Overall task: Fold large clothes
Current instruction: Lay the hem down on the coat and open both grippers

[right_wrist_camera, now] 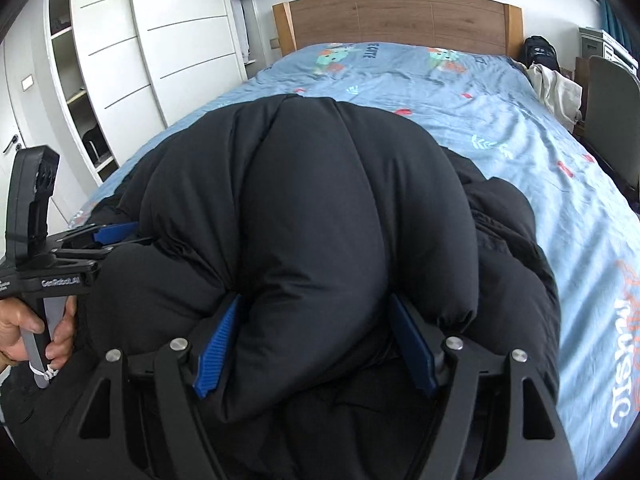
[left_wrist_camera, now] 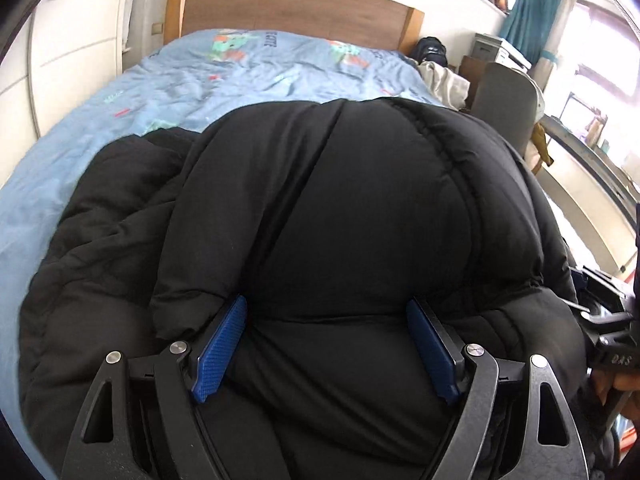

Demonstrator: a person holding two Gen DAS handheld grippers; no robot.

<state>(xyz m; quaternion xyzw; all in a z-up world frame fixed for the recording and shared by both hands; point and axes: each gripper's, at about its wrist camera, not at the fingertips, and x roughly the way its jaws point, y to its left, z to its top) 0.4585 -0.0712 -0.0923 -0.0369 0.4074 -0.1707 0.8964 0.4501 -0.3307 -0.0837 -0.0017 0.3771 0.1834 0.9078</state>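
You are looking at a plain black puffer jacket (left_wrist_camera: 328, 208) lying on a light blue bedsheet (left_wrist_camera: 240, 76) printed with green-and-orange cartoon figures, red marks and white lettering. The gripper pads (right_wrist_camera: 216, 352) are showing bright blue; the headboard (right_wrist_camera: 400, 20) is showing brown wood grain.

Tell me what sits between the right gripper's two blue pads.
A thick puffy fold of the black padded jacket bulges between the right gripper pads, as the right wrist view shows; the jaws stand wide, and whether they press it is unclear.
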